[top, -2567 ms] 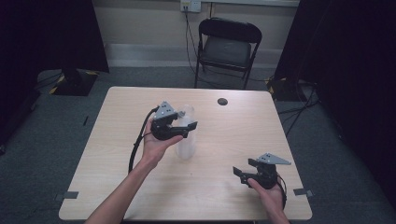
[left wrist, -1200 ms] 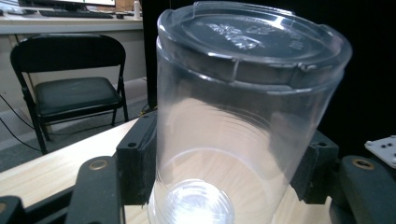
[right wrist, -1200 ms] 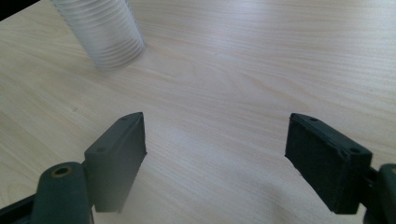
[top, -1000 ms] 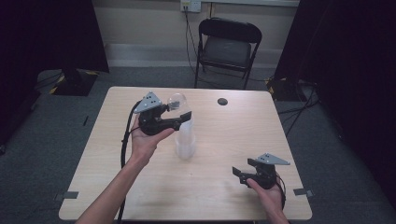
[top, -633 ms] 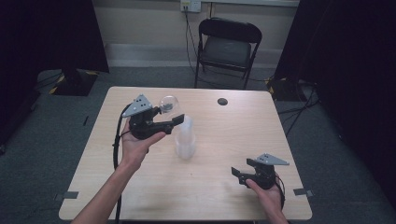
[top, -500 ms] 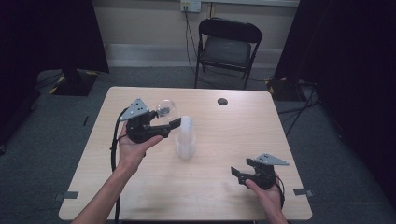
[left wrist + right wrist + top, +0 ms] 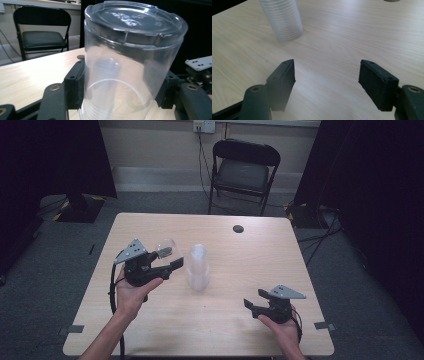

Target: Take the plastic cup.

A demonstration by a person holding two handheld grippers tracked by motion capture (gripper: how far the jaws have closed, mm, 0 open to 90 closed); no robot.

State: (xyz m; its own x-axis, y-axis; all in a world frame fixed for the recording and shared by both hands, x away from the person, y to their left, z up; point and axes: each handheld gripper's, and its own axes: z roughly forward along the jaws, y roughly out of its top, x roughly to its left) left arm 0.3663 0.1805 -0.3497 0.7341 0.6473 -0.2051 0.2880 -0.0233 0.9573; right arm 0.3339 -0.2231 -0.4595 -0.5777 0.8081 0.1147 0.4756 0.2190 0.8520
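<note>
I've got the left gripper (image 7: 170, 262) clamped on a single clear plastic cup (image 7: 165, 248), held upside down off the table, base up. In the left gripper view the cup (image 7: 130, 65) sits squarely between the two black pads, one pad (image 7: 75, 85) pressing its side on the left, the other on the right, and its flat embossed base faces up towards the lens. The jaws have just been squeezing in a touch further on it.

The cup is left of the stack of clear cups (image 7: 198, 267), apart from it, not touching. That stack stands upside down near the middle of the wooden table (image 7: 250, 320). In the right gripper view I see the stack (image 7: 283, 21) at the far left, ribbed with nested rims.

My right gripper (image 7: 252, 306) is low at the near right corner of the table, well apart from the stack. Its jaws stand apart with nothing between them but bare tabletop, though they have just been drawing in slightly.

Far side of the table, there's a small dark round disc (image 7: 238, 228) lying flat, right of the stack and well beyond it. Behind the table stands a black folding chair (image 7: 243, 170).
</note>
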